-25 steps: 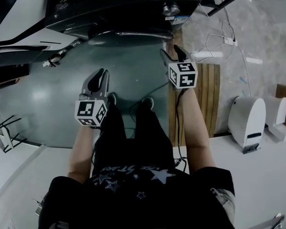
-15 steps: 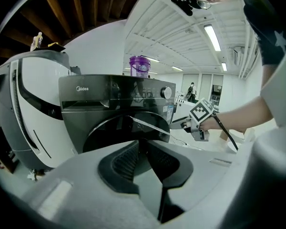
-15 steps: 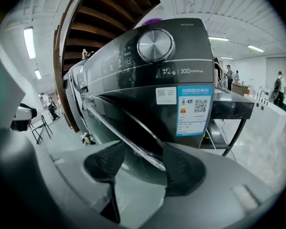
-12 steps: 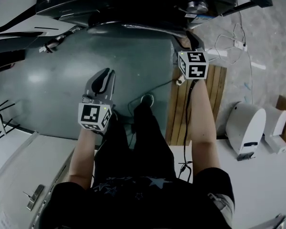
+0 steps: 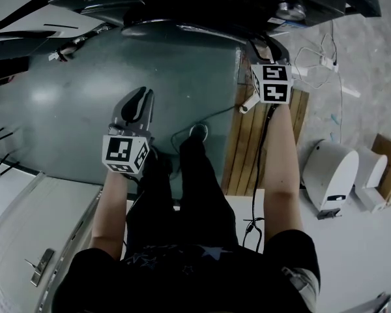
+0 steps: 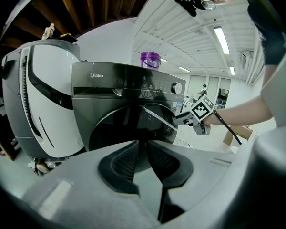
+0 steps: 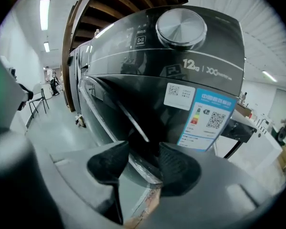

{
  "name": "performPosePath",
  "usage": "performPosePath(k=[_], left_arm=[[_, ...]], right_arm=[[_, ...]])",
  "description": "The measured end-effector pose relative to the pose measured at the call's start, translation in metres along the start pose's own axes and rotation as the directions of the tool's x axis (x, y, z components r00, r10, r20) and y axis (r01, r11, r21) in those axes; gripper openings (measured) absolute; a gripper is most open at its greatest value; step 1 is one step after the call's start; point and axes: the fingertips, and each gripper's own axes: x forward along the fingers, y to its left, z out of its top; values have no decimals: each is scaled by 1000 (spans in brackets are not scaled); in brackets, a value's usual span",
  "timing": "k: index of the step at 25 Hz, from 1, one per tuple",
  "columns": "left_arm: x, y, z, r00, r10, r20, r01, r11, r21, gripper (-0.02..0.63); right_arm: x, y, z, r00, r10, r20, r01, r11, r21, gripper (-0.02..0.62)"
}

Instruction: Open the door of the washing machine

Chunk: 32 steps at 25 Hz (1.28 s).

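At the right rim of the washing machine's (image 6: 119,87) unopened door (image 6: 124,125), the right gripper's (image 7: 143,151) jaws have just been closing around it, not yet clamped, while the left gripper's (image 6: 144,149) jaws are closed on nothing.

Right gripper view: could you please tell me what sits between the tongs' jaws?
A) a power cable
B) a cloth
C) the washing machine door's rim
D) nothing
C: the right tongs, whose jaws have just been closing, flank the door's rim on the washing machine.

Right tool (image 5: 267,46) at the door's (image 6: 124,123) right edge, left tool (image 5: 142,98) well before the washing machine (image 5: 202,5).
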Motion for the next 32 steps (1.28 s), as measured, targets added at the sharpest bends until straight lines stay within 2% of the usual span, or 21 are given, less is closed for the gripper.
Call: performPosePath(k=[8,17,23,27,32], left_arm=[[-4,-8,-7,1000,-24,4,24,1000,-20,67],[-19,-6,-10,1000,-24,16,24,999,-48,67],[-33,2,-21,998,-54,21,57,990,-127,67],[-44,15,-27,998,-59,19,61,994,-94,67],[-61,33,-39,998,-54,13,55,991,-120,67]], right_arm=[[-12,7,-11,1000,-16,-8,16,1000,23,192],[-33,26,-27,999,-37,-37,41,994,99,189],[-52,48,-40,995,-73,-69,81,989,128,189],[-64,64,-51,992,-89,-91,102,984,143,189],[-77,89,-62,990,-85,-112,100,985,140,187]])
